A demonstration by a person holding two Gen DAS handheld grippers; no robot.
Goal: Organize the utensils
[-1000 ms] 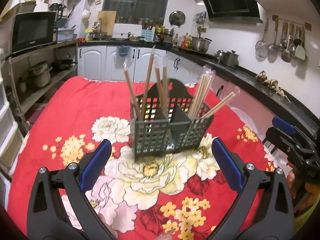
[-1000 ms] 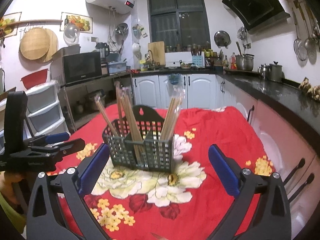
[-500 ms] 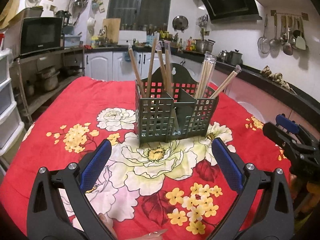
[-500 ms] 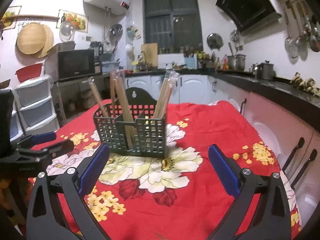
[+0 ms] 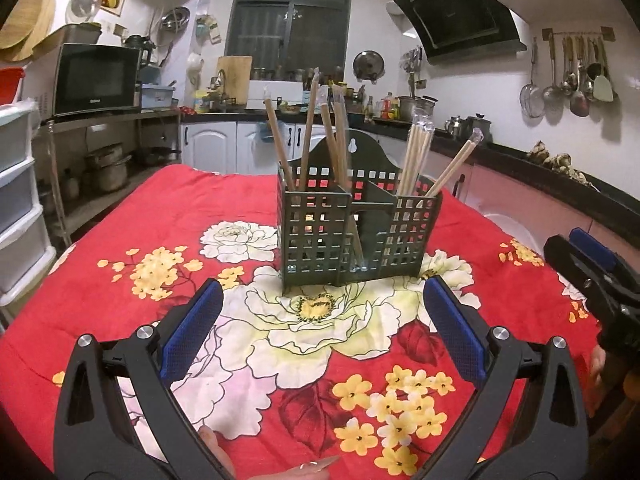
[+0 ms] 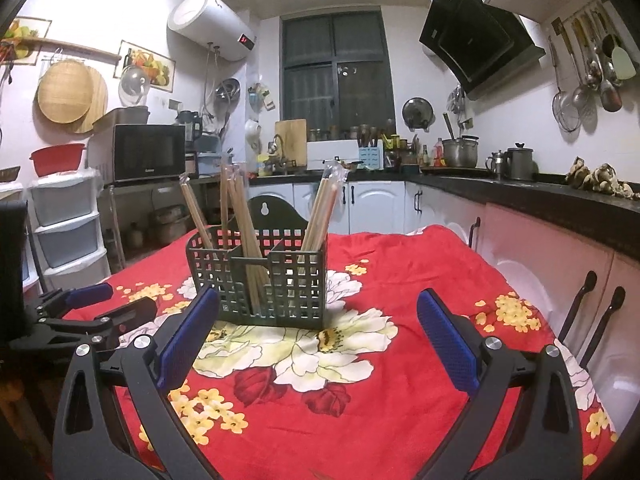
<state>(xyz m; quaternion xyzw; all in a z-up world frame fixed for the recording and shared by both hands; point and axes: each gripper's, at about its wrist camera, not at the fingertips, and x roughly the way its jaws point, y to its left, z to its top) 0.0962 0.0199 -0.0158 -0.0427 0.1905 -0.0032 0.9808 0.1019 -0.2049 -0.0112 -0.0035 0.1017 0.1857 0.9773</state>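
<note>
A dark green slotted utensil caddy (image 5: 352,236) stands on the red floral tablecloth (image 5: 120,272); it also shows in the right wrist view (image 6: 260,280). Darker wrapped chopsticks (image 5: 308,132) stand in its left compartment and paler ones (image 5: 416,156) in its right. My left gripper (image 5: 324,332) is open and empty, held low in front of the caddy. My right gripper (image 6: 316,340) is open and empty, in front of the caddy from the right side. Each gripper shows in the other's view, the right at the right edge (image 5: 592,272), the left at the left edge (image 6: 92,316).
The tablecloth (image 6: 400,380) covers the whole table. A black counter with pink cabinets (image 6: 560,240) runs along the right. White drawers (image 6: 68,228) and a microwave shelf (image 5: 96,80) stand at the left. Ladles hang on the right wall (image 5: 568,80).
Both grippers have dropped lower and tilted up, so the caddy now sits higher and more level in both views. Both stay open and empty. The caddy has not moved.
</note>
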